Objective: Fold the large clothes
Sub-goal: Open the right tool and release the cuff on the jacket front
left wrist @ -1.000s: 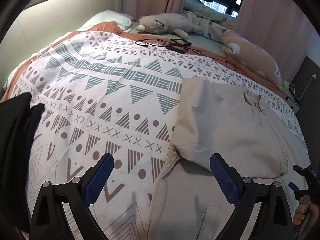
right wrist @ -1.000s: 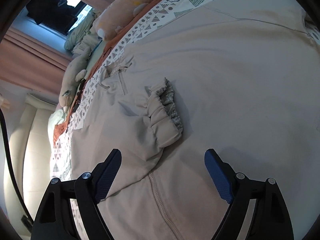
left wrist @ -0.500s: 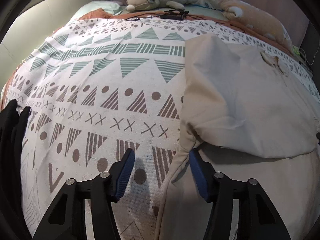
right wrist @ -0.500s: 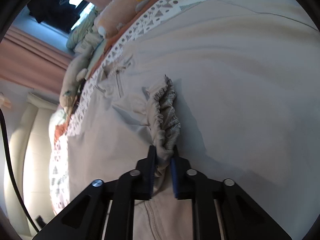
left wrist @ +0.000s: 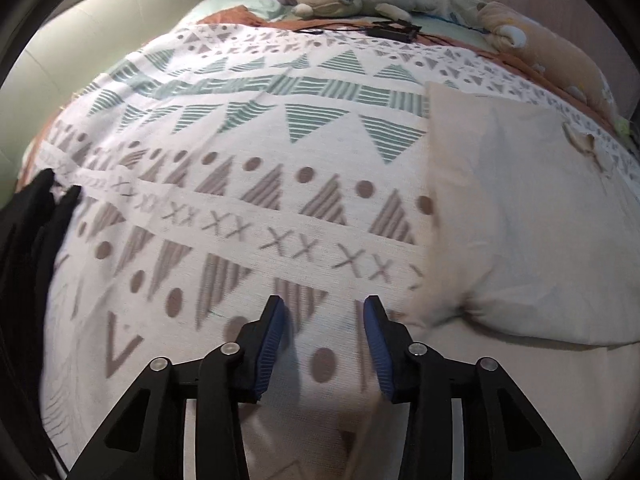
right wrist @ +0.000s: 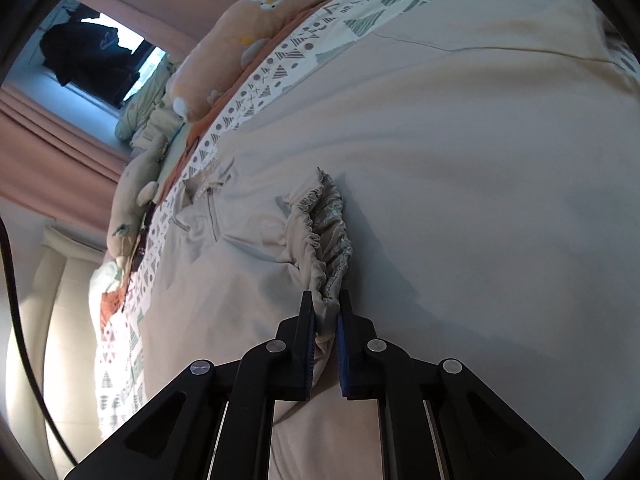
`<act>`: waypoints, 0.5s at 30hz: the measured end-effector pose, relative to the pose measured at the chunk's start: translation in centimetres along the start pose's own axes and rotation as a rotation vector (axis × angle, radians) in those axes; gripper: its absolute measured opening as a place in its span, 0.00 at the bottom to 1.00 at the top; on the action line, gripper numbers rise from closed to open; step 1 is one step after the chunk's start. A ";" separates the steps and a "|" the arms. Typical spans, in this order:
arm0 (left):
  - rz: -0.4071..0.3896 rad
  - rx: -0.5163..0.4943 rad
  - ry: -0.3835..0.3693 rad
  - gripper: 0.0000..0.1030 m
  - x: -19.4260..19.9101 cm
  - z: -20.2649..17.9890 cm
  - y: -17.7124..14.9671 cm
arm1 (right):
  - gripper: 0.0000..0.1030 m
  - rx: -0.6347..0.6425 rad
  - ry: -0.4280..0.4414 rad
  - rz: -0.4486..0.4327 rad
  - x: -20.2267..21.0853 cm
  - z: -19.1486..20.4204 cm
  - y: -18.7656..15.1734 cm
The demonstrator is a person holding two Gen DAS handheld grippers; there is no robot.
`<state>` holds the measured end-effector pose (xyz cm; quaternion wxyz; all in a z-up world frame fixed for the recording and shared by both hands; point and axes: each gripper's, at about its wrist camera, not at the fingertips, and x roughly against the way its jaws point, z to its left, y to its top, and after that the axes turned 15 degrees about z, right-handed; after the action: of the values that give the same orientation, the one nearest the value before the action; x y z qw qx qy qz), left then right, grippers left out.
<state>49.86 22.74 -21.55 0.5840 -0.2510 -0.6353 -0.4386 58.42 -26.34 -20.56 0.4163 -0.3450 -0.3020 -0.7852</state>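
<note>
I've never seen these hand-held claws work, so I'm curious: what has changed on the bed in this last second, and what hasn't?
The right gripper went from wide open to clamped on the gathered cuff of the beige jacket. The left gripper dropped closer to the patterned bedspread beside the jacket's edge, and its jaws are closing with only bedspread showing between them. The jacket otherwise lies spread as before, and the plush toys have not moved.

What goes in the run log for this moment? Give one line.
right gripper: shut on elastic cuff | left gripper: closing, nothing between, over patterned bedspread | beige jacket: flat
</note>
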 end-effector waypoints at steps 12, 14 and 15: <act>-0.085 0.097 -0.254 0.85 5.9 2.8 -1.0 | 0.66 -0.014 0.030 0.005 1.4 -0.1 0.1; -0.101 0.093 -0.278 0.86 7.3 2.5 -1.3 | 0.66 -0.016 0.051 0.000 2.3 -0.1 -0.3; -0.108 0.092 -0.295 0.86 8.1 2.4 -1.5 | 0.66 -0.013 0.060 -0.006 3.0 -0.1 -0.5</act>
<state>45.83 22.45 -14.03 0.4709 -0.2511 -0.7462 -0.3981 56.74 -27.53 -18.30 0.4207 -0.3231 -0.2854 -0.7983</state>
